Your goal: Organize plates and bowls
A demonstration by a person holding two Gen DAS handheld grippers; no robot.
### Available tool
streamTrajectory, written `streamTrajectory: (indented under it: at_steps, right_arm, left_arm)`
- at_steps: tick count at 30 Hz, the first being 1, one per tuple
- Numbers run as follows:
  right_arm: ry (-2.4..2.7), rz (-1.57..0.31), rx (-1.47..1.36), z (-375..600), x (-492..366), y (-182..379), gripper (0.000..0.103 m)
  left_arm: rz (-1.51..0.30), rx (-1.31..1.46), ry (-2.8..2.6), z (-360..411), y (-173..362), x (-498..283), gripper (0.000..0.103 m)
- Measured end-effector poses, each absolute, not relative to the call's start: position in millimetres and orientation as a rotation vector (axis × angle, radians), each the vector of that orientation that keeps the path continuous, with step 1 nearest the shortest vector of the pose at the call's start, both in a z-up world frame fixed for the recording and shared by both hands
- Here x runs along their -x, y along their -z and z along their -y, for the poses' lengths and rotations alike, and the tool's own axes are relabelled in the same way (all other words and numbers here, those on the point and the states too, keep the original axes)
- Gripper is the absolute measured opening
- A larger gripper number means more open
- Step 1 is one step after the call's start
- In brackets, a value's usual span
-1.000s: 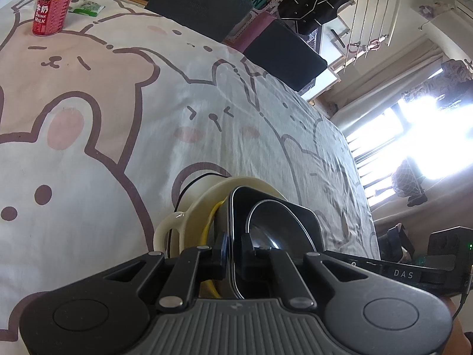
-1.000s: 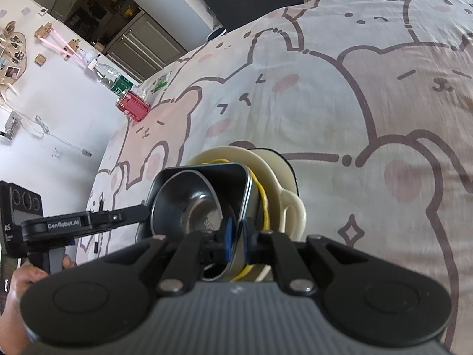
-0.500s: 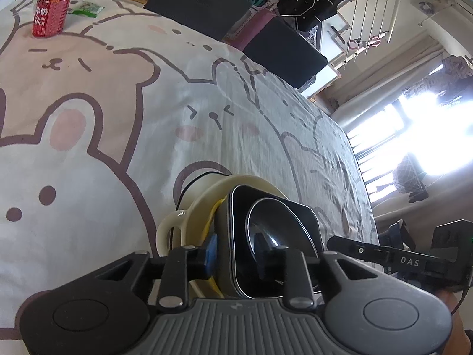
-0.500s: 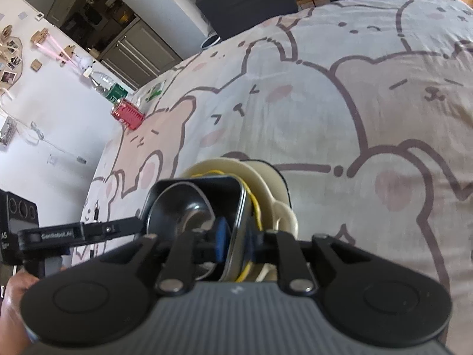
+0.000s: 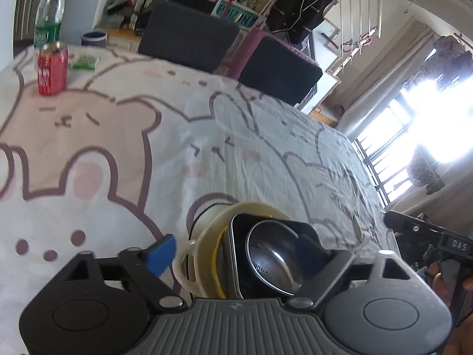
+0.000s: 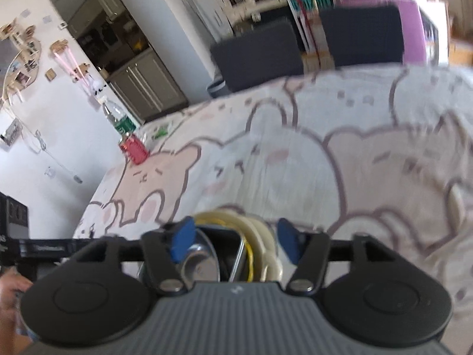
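Observation:
A stack of dishes sits on the bear-print tablecloth [image 5: 118, 148]: a cream bowl with side handles [image 5: 201, 254], a yellow-rimmed dish [image 5: 218, 266] inside it, then a black square dish [image 5: 236, 251] holding a steel bowl [image 5: 275, 260]. My left gripper [image 5: 251, 257] hovers just above the stack, its jaws opening wide, pads clear of the rim. In the right wrist view the same stack, with cream bowl [image 6: 266, 236] and black dish [image 6: 224, 236], lies below my right gripper [image 6: 235, 244]. Its jaws are opening too and touch nothing. This view is blurred.
A red can [image 5: 51, 69], a water bottle [image 5: 48, 14] and a green packet [image 5: 84, 60] stand at the table's far left corner. Two dark chairs [image 5: 189, 38] [image 5: 278, 71] line the far edge. The right gripper's body [image 5: 428, 236] shows at the right.
Both grippers let go of the black dish's rim and spread their jaws wide. Both have lifted a little above the stack, which stays on the table.

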State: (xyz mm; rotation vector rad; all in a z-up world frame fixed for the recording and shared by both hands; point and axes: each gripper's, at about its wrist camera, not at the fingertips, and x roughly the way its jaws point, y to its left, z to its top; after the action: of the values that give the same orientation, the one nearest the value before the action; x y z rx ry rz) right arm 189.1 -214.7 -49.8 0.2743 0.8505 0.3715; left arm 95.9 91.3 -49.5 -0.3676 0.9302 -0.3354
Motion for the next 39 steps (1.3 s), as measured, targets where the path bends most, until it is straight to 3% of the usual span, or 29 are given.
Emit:
streamTrajectory:
  at_steps: [2,8,21,27,39]
  right_arm:
    - [-0.341,-0.799,-0.225,213,-181,39,0.088]
    - [-0.279,-0.679,-0.189,215,-149,16,0.102]
    - [-0.185,-0.484,-0.093,199,-65,8,0.103]
    - [-0.116,-0.441,-0.089,198,-33,24,0.103]
    - [-0.127,-0.533,-0.044,181,-1,64,0.103]
  left_arm:
    - [-0.899,0.352,0.331,-92,40,-90,0.103]
    - [-0.803,0.285,0.3,-88,11,-62,0.103]
    - [-0.567,0.106,0.196,-57,-31,25,0.103]
    - [-0.529,0.047,0.195,-43,-17,54,0.103]
    - [-0.561,-0.044,0.144,-34,25,84,0.103]
